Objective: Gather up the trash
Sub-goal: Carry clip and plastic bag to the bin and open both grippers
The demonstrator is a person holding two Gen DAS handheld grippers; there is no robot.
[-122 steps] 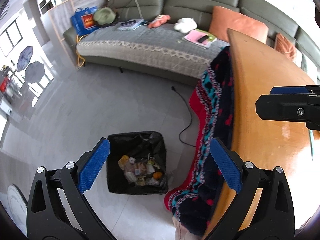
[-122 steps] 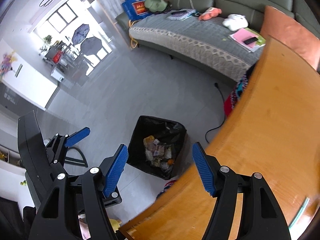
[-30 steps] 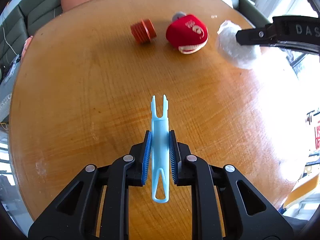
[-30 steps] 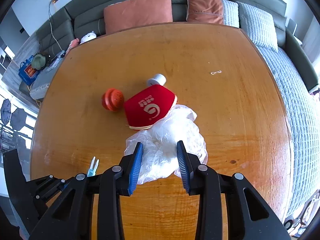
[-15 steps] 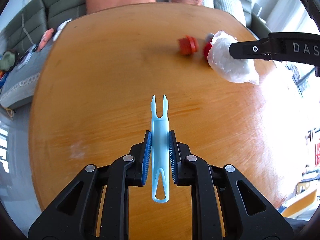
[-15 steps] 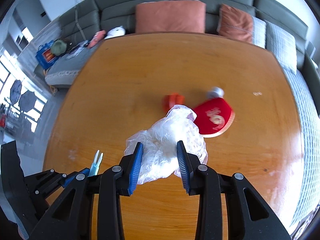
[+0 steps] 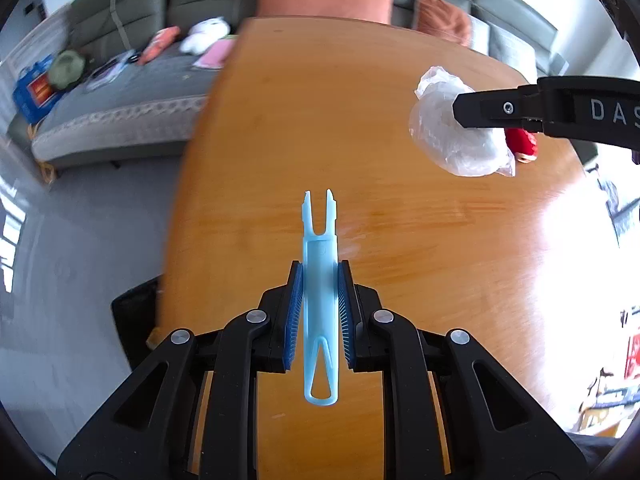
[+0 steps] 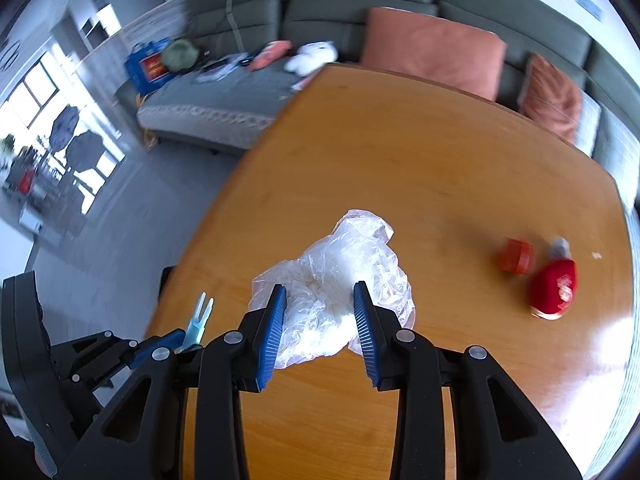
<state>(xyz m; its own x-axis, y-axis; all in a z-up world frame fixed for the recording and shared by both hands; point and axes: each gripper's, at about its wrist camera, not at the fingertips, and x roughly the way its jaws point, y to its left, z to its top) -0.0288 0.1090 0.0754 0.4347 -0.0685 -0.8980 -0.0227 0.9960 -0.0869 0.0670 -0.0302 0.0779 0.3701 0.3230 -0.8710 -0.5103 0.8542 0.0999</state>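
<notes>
My left gripper (image 7: pixel 319 280) is shut on a light blue plastic fork-shaped pick (image 7: pixel 319 280) and holds it above the wooden table (image 7: pixel 320 128); it also shows at the lower left of the right wrist view (image 8: pixel 198 322). My right gripper (image 8: pixel 320 312) is shut on a crumpled clear plastic bag (image 8: pixel 340 276), held above the table (image 8: pixel 400 160). The bag also shows at the upper right of the left wrist view (image 7: pixel 452 144). A corner of the black trash bin (image 7: pixel 134 316) shows on the floor past the table's left edge.
A red pouch (image 8: pixel 554 286) and an orange cap (image 8: pixel 516 256) lie on the table at the right. A grey sofa (image 8: pixel 248 76) with cushions and clutter runs along the back. Grey floor (image 7: pixel 80 220) lies to the left.
Both grippers have swung left with their loads. The table's left edge, the floor and the bin corner have come into view, and the red pouch and orange cap have slid to the right.
</notes>
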